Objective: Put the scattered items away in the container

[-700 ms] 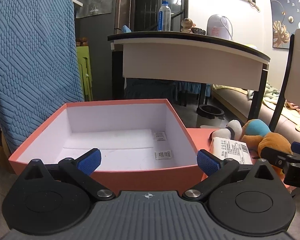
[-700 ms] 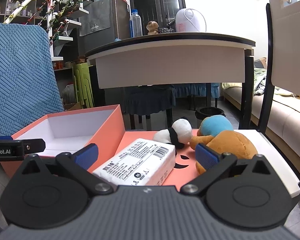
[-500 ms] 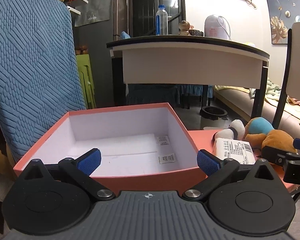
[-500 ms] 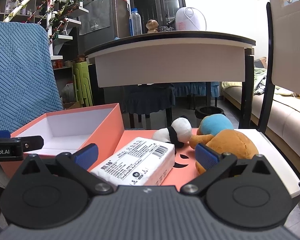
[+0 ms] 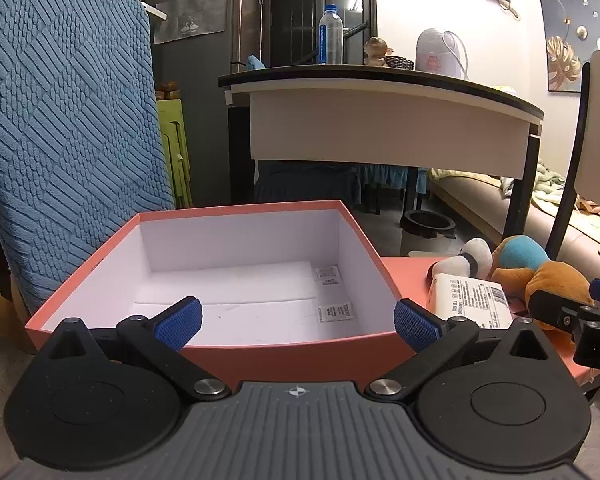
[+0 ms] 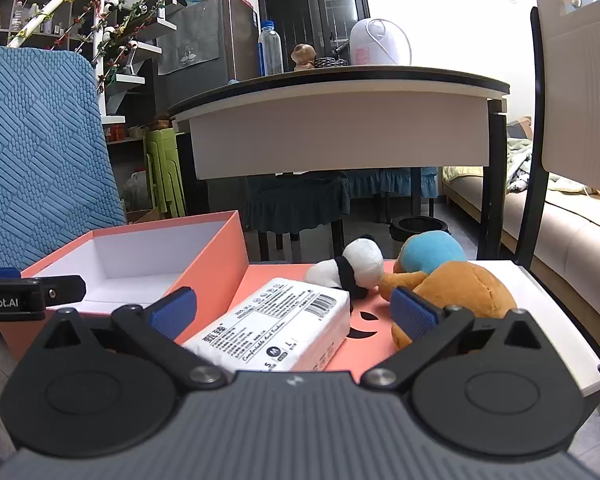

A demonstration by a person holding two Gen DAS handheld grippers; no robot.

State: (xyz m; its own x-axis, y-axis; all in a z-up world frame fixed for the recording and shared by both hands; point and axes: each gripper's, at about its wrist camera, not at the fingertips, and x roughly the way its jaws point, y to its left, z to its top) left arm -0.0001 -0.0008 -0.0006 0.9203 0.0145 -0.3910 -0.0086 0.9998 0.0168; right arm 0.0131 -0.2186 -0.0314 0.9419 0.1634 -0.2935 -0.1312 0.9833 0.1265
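Note:
An open salmon-pink box (image 5: 204,350) (image 6: 216,256) with a white inside holds only two small paper packets (image 5: 335,312). My left gripper (image 5: 298,320) hovers open just in front of its near wall, holding nothing. To the right lie a white tissue pack (image 6: 276,330) (image 5: 470,300), a small panda plush (image 6: 350,266) (image 5: 458,264) and an orange-and-blue plush (image 6: 456,284) (image 5: 540,268) on a pink lid (image 6: 364,344). My right gripper (image 6: 294,310) is open, with the tissue pack's near end between its fingers and the orange plush behind the right pad.
A blue textured chair back (image 5: 64,128) rises left of the box. Behind stands a dark-topped table (image 6: 340,120) with a bottle (image 6: 270,54). A chair frame (image 6: 538,140) is at the right, a sofa (image 6: 572,232) beyond it.
The left gripper has risen and drawn back a little, so more of the box's inside shows. The right gripper has edged slightly toward the tissue pack. Both stay open.

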